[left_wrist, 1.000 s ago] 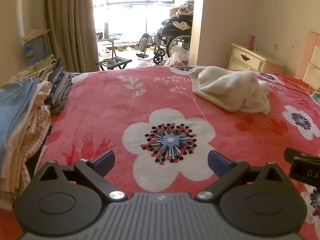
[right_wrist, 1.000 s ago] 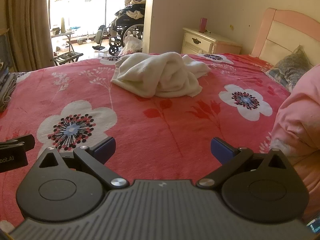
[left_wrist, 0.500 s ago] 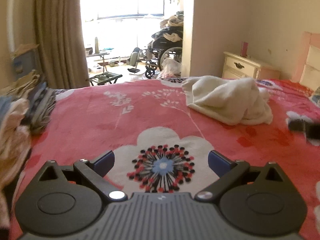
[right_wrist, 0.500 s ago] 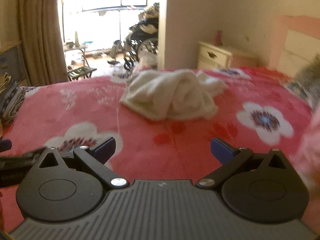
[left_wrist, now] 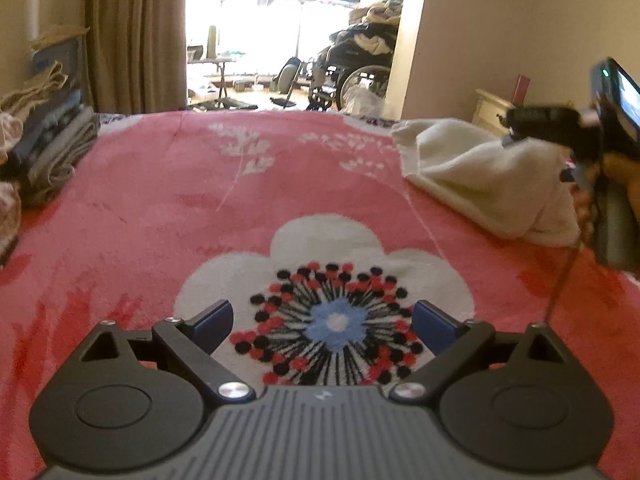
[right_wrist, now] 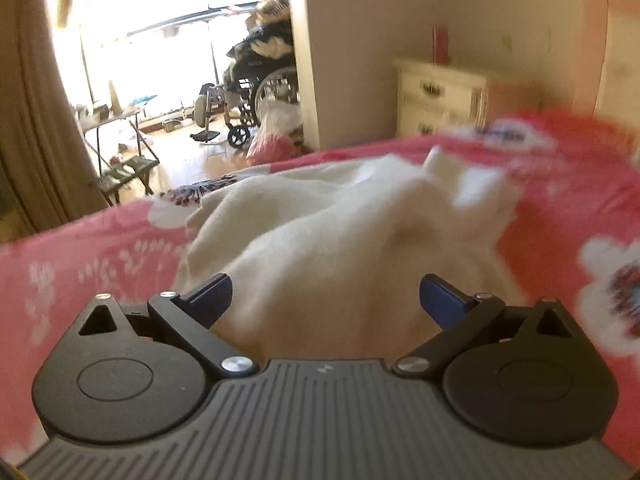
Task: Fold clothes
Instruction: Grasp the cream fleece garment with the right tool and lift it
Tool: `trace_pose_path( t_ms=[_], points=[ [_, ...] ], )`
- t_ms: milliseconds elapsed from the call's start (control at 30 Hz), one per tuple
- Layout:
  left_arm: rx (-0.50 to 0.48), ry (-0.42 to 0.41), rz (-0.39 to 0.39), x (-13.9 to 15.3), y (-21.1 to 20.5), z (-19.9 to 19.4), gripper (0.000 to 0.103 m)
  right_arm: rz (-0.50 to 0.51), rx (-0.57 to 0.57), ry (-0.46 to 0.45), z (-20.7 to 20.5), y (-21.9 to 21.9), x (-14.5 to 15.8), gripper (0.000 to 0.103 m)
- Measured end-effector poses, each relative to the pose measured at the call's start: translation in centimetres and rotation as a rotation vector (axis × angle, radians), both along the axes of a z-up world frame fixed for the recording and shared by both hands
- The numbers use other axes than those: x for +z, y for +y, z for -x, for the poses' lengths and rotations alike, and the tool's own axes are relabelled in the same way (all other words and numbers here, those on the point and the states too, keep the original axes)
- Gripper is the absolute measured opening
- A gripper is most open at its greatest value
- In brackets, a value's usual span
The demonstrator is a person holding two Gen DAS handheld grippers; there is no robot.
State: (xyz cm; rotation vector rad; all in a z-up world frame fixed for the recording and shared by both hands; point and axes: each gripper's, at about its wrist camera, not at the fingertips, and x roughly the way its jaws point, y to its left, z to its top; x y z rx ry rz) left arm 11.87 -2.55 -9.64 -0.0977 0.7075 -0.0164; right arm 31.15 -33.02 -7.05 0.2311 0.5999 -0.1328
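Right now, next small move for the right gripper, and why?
Probably ease the right gripper forward and down onto the cream garment, then close. It is open, the crumpled garment fills the gap just ahead, and nothing is held yet. The left gripper is open over the floral bedspread.

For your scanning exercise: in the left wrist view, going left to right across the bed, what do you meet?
Stack of folded clothes → large white flower print → crumpled cream garment → right gripper, held in a hand.
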Motion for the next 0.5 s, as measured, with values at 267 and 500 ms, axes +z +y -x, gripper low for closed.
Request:
trace_pose_path(
  t_ms=[267, 500],
  points=[
    [-0.020, -0.031, -0.028, 0.0, -1.6, -0.8, 0.097, 0.152, -0.057, 0.064, -1.6, 1.2, -1.8, 0.058],
    [-0.045, -0.060, -0.026, 2.1, -2.1, 1.4, 0.097, 0.357, 0.170, -0.104, 5.7, 4.2, 0.5, 0.016]
  ],
)
